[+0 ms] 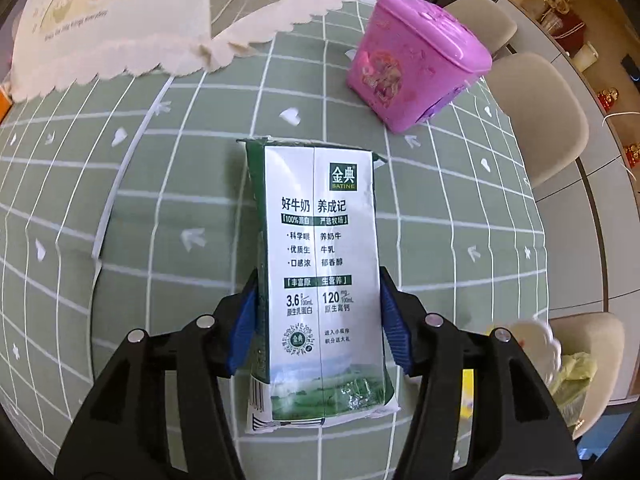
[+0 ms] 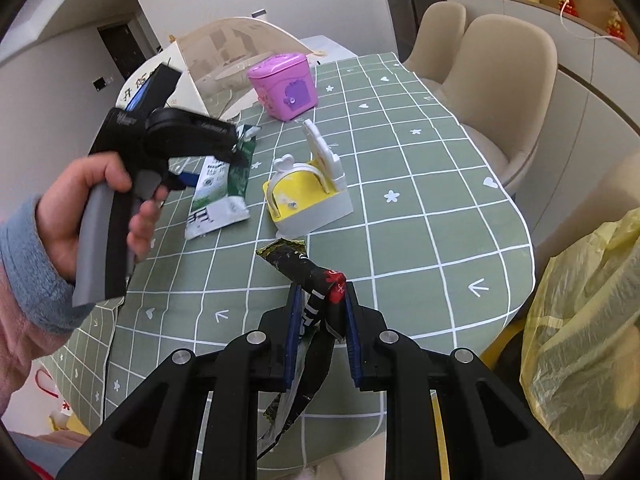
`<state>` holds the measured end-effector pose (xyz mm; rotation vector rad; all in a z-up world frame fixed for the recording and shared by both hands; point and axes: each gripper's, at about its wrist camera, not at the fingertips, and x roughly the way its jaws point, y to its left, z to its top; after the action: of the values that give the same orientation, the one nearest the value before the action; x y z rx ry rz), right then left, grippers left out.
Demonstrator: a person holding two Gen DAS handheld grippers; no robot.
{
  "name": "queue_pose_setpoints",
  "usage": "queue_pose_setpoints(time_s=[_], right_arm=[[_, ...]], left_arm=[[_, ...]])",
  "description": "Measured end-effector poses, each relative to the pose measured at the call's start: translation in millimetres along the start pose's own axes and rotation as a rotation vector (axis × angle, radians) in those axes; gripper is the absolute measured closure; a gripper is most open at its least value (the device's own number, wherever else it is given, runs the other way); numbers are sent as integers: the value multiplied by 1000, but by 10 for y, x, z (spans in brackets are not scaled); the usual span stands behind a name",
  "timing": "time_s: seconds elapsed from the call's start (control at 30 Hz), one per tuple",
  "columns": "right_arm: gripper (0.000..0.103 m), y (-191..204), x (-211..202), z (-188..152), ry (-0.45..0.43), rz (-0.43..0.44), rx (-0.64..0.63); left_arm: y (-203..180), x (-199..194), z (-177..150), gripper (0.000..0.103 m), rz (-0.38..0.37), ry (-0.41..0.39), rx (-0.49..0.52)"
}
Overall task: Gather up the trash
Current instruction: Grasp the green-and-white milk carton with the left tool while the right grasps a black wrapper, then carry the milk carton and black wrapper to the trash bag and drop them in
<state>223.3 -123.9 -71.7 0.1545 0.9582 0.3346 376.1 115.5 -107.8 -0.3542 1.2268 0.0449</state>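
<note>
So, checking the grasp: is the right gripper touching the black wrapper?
Touching: the right wrist view shows the right gripper clamped on the black wrapper.

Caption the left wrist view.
Left gripper straddles a flattened milk carton on the green tablecloth.

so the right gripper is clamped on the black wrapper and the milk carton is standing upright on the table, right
Not quite. The right gripper is clamped on the black wrapper, but the milk carton lies flat on the table, as the left wrist view shows.
</note>
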Motion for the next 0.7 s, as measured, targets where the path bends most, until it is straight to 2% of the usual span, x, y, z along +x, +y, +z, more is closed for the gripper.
queue_pose_setpoints(time_s=[0.1, 0.33, 0.57, 0.7], right_arm=[[83, -49, -104, 33, -17, 14, -17], [83, -135, -522, 132, -82, 44, -44], [83, -251, -1062, 262, -171, 34, -101], [83, -385, -1389, 294, -219, 2, -122]], left_arm=[[81, -148, -88, 52, -70, -15, -6], [-16, -897, -336, 52, -62, -163, 80], [-516, -1632, -628, 52, -89, -332, 187], [-957, -1980, -809, 52, -144, -414, 264]])
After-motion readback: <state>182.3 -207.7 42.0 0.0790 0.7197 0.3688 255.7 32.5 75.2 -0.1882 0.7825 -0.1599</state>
